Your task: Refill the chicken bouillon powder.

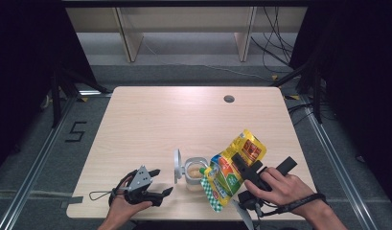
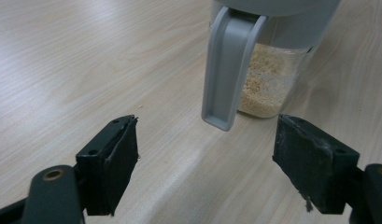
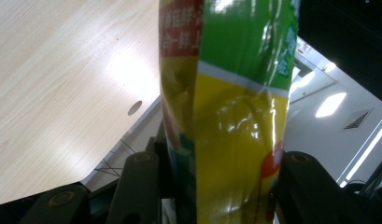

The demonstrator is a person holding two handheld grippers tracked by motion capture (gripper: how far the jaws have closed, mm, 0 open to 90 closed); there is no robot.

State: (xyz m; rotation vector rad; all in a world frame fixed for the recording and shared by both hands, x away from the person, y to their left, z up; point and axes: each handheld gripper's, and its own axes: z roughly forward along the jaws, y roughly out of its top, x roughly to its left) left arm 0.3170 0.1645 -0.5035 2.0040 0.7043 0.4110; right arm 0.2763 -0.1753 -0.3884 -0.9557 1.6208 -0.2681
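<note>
One pale wooden worktop carries one clear plastic jar with a grey hinged lid swung open; one yellow-and-green foil pouch is held tilted above it, and there are two hand-held grippers.

The right hand-held gripper pinches the pouch across its middle, so that the pouch's lower corner with the green-and-white chequered band hangs at the jar's open mouth. The left hand-held gripper sits low on the worktop just left of the jar, its jaws spread and gripping nothing.

The high view takes in the whole layout, including a round cable hole near the far edge and a "5" marked on the floor to the left. The left gripper view adds that the jar holds pale crumb-like granules, with a grey lid flap hanging down its front. The right gripper view shows the pouch pressed between both black jaws, its foil creased and glossy.

The pouch carries white characters on a red band, too blurred to read.
</note>
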